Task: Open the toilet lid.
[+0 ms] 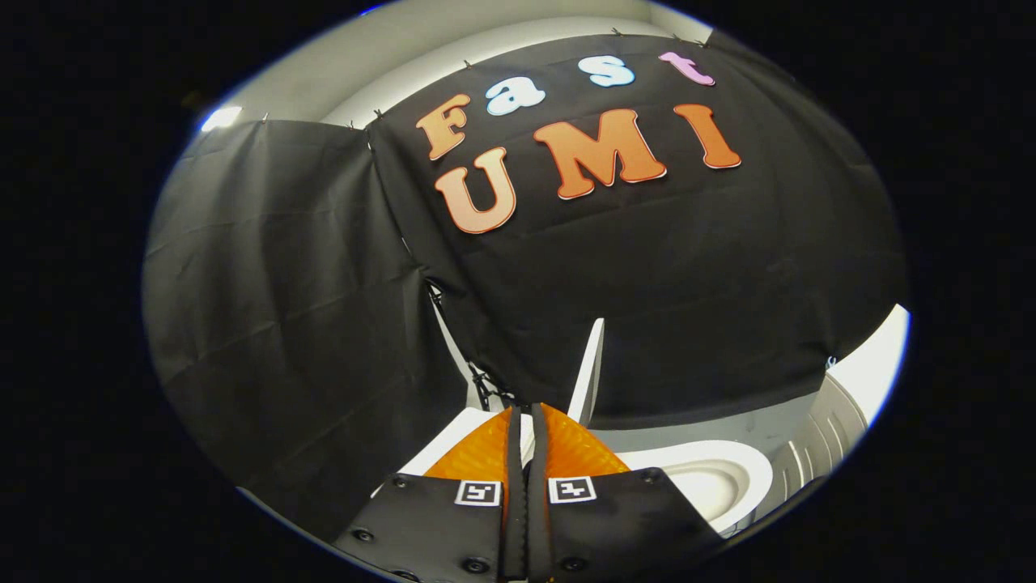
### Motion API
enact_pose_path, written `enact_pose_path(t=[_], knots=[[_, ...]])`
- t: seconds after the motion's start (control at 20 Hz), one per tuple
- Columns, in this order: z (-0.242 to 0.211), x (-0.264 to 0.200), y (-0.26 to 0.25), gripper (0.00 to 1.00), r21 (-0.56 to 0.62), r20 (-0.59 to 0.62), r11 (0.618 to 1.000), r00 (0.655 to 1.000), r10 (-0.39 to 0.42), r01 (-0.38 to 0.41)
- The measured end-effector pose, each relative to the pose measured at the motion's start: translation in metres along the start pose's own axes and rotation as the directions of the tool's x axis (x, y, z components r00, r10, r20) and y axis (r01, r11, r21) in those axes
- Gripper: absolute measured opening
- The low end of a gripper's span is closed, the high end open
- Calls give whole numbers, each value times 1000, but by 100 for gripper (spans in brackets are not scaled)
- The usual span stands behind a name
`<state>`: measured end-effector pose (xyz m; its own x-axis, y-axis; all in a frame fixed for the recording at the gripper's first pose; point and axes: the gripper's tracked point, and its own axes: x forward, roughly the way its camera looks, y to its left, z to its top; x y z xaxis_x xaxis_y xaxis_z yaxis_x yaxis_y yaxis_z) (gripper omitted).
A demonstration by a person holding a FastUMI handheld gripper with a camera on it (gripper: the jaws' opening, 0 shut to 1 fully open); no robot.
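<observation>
The white toilet lid (589, 368) stands raised, nearly upright and seen edge-on, just beyond my fingertips and slightly to their right. Below it to the right lies the open white seat and bowl (712, 478). My gripper (524, 411) is shut, its two fingers pressed side by side with only a thin slit between them. White shows through that slit; I cannot tell what it belongs to. The lid's lower end disappears behind the right finger (571, 449). Another white part of the toilet (449, 441) shows to the left of the fingers.
Black cloth (307, 324) hangs close behind and to the left of the toilet. A white ribbed object (825, 429) and a white curved surface (874, 364) stand to the right of the bowl. Grey floor (712, 425) lies behind the bowl.
</observation>
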<state>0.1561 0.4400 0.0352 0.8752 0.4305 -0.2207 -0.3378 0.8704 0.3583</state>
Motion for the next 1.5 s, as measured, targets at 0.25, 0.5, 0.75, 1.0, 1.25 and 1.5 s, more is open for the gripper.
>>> enact_pose_path(t=[0.25,0.5,0.75,1.0,1.25,1.5], knots=[[-3,12,28,8,-17,-8,999,999,35,-36],[-10,27,66,8,-32,-33,996,996,79,-80],[-24,39,102,8,-33,-64,992,991,119,-122],[-38,54,137,9,-19,-87,987,984,154,-157],[-56,65,171,9,-36,-118,981,976,184,-189],[-72,76,192,10,13,-142,977,967,214,-214]])
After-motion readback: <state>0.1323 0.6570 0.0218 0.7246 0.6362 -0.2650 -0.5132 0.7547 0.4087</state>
